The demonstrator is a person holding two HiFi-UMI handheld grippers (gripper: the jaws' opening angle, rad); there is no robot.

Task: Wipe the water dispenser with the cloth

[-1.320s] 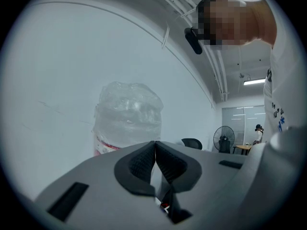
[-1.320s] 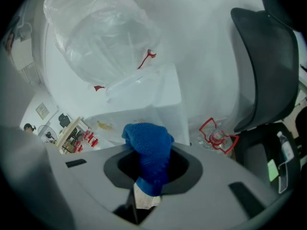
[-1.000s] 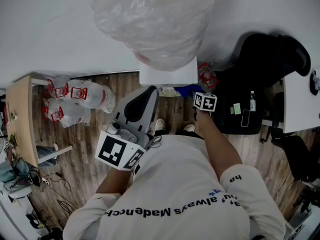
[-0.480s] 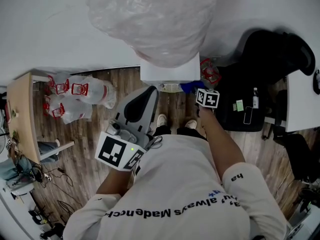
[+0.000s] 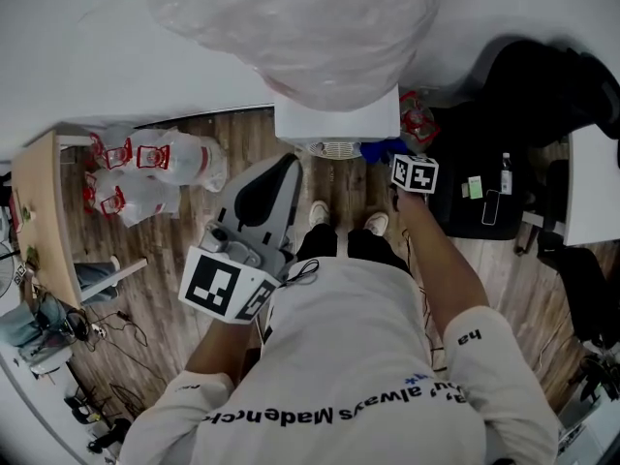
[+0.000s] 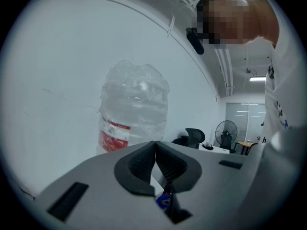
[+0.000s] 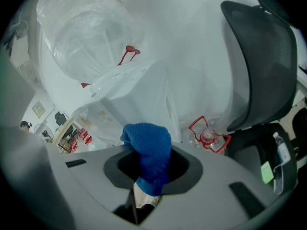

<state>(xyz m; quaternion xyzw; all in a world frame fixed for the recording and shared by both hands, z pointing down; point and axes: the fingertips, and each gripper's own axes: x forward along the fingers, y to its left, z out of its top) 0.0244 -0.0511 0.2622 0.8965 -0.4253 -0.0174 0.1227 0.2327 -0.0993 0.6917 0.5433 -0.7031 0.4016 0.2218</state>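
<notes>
The white water dispenser (image 5: 334, 119) stands against the wall, with a plastic-wrapped bottle (image 5: 300, 27) on top. In the right gripper view its white body (image 7: 144, 92) and the bottle (image 7: 86, 32) loom close. My right gripper (image 7: 148, 164) is shut on a blue cloth (image 7: 149, 150), which bulges out above the jaws. In the head view this gripper (image 5: 407, 168) is low at the dispenser's right front corner, with a bit of cloth (image 5: 380, 149) showing. My left gripper (image 5: 286, 172) is held in front of the dispenser. Its jaws are shut with nothing between them (image 6: 155, 143).
A black office chair (image 7: 261, 56) and dark bags (image 5: 494, 177) are right of the dispenser. A red-capped empty bottle (image 7: 209, 136) lies by its base. Wrapped bottles with red labels (image 5: 145, 177) and a wooden table (image 5: 39, 221) are on the left. A fan (image 6: 225, 131) stands far off.
The head view has drifted, so the dispenser sits higher in the frame. The right gripper's marker cube has moved slightly right and up. The left gripper has hardly moved.
</notes>
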